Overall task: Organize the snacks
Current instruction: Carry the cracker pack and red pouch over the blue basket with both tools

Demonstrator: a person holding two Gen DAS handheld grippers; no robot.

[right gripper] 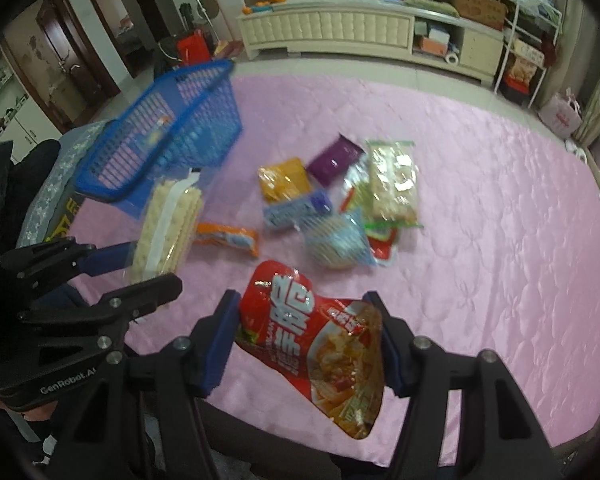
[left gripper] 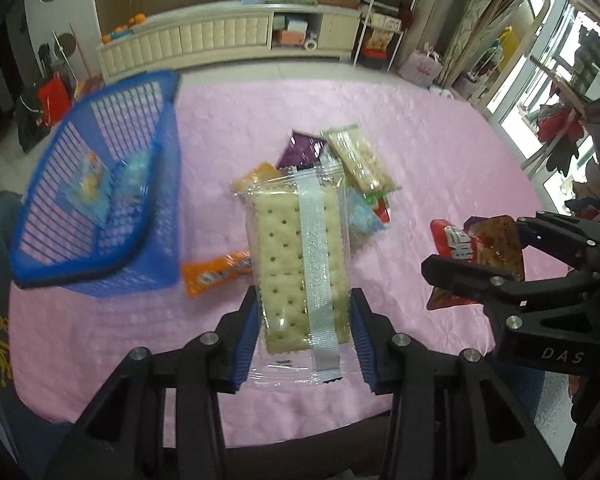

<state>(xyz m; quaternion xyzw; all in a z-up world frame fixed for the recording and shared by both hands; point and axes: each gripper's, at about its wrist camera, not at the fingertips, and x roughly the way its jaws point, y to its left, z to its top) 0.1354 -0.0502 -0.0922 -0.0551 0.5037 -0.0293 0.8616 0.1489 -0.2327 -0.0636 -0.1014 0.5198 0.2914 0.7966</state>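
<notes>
My left gripper (left gripper: 305, 300) is shut on a clear pack of pale crackers (left gripper: 296, 248), held above the pink table; its blue pads press on both sides of the pack. From the right wrist view, the same gripper (right gripper: 152, 266) and cracker pack (right gripper: 168, 224) hang at the left. My right gripper (right gripper: 302, 304) is shut on a red snack bag (right gripper: 320, 336), also lifted off the cloth. A blue slatted basket (left gripper: 80, 274) stands at the table's left with a couple of packets inside. Loose snacks lie mid-table: an orange packet (right gripper: 228, 238), a purple one (right gripper: 334, 158), a long rice-cracker pack (right gripper: 394, 180).
The pink cloth (left gripper: 420, 140) covers the whole table, with bare cloth to the right of the snack pile. The near table edge runs just below both grippers. A cream cabinet (right gripper: 340, 28) and a white rack stand beyond the far edge.
</notes>
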